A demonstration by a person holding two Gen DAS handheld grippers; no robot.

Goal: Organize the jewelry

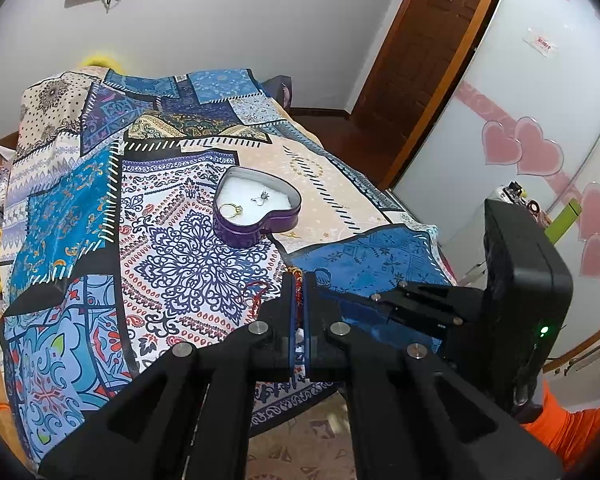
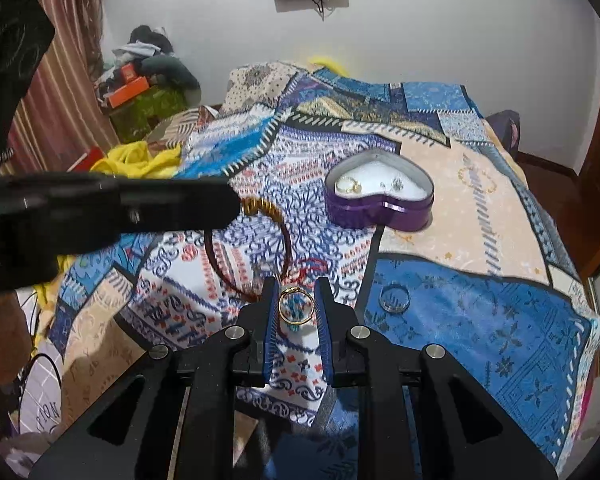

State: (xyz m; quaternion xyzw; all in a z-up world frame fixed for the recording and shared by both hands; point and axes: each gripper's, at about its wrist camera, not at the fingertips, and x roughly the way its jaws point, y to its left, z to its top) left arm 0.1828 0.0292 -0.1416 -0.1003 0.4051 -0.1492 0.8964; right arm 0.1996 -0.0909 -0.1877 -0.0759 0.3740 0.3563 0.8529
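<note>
Right gripper clamped on a thin gold ring, pinched edge to edge between the blue pads, hanging just above the patterned bedspread. Left gripper clenched tight on the dark red bangle, gold-wrapped section at the jaw tips, loop dangling free toward the right tool.

Risks, by judgement: ring held only by its rim, so any tilt or easing of the squeeze could pop it out onto the busy print, hard to spot there. Bangle loop and red thread close by the right fingertips; a forward reach could snag them.

Heart-shaped purple tin farther up the bed, open, white lining, two pieces already in. Raised rim to clear on entry. Silver ring loose on blue fabric just right of the tool. Bed edge close below both grippers; a drop here could roll to the floor. Open room over the peach patch right of the tin.
</note>
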